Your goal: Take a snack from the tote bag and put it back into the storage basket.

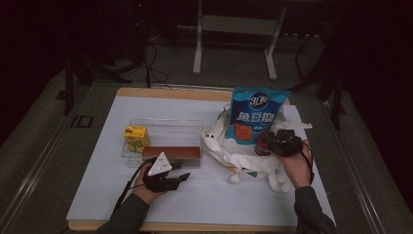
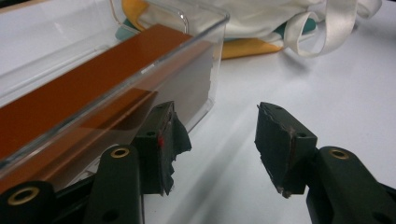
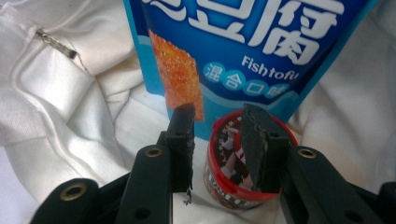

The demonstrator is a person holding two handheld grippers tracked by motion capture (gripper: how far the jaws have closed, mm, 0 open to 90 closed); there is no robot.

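- Right gripper (image 3: 217,126), black two-jaw: jaws part-closed around a small red-lidded round can with a printed label (image 3: 229,163); one pad sat against the can's rim, the other just off it – couldn't tell if the clamp was firm.
- Can sat low in the mouth of a white cloth tote bag with ribbon handles (image 1: 243,158), right in front of a blue foil snack pouch marked "Fishtofu" (image 1: 255,119) standing upright in the bag.
- Key relation: can lay dead ahead between the right jaws, its axis roughly upright, pouch touching or just behind it; right hand (image 1: 297,165) far nearer than left.
- Left gripper (image 2: 215,140): jaws wide apart, holding nothing, resting low on the white table cover (image 1: 204,195).
- Clear plastic rectangular bin (image 1: 165,131) lay just beside the left jaw, its long axis running away from it; flat brown slab (image 2: 93,84) inside, yellow drink carton (image 1: 136,137) at the far end.
- Judgement: next move probably needed a straight lift to clear the pouch.
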